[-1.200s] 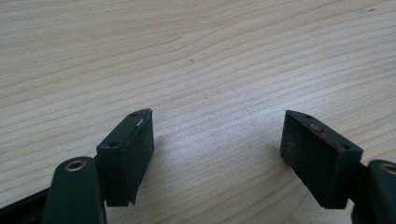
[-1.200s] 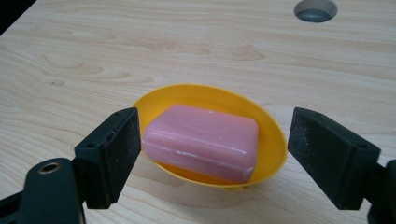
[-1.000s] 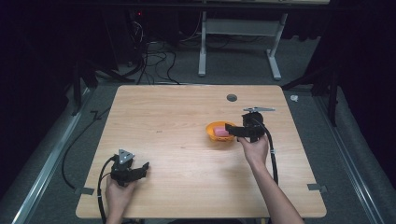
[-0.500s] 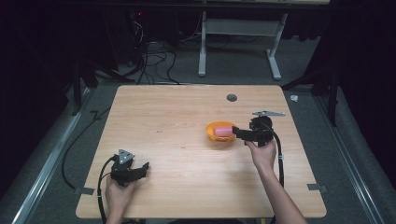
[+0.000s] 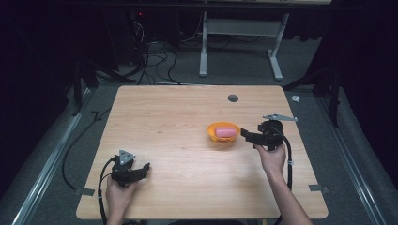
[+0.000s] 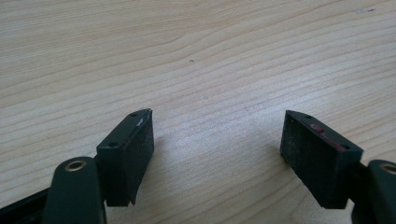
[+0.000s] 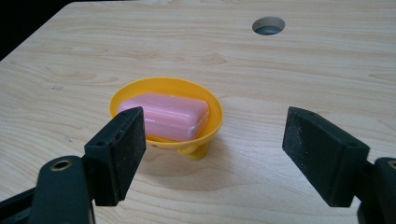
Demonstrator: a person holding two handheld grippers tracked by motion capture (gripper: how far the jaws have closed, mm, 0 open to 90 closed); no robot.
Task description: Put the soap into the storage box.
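Evidently pink soap (image 7: 164,115), perhaps, in yellow dish (image 7: 205,100); both grippers' fingers (image 7: 117,154) apart, empty.

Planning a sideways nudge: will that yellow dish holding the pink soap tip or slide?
The yellow dish looks apt to tip: a wide bowl on a narrow foot. The pink soap lies left of centre, probably adding imbalance. Smooth plastic on wood may slide.

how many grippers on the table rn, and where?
2. The left black two-jaw gripper sits near the wooden table's front-left corner, jaws open over bare wood. The right black two-jaw gripper is right of centre, open, beside the orange dish holding a pink soap bar.
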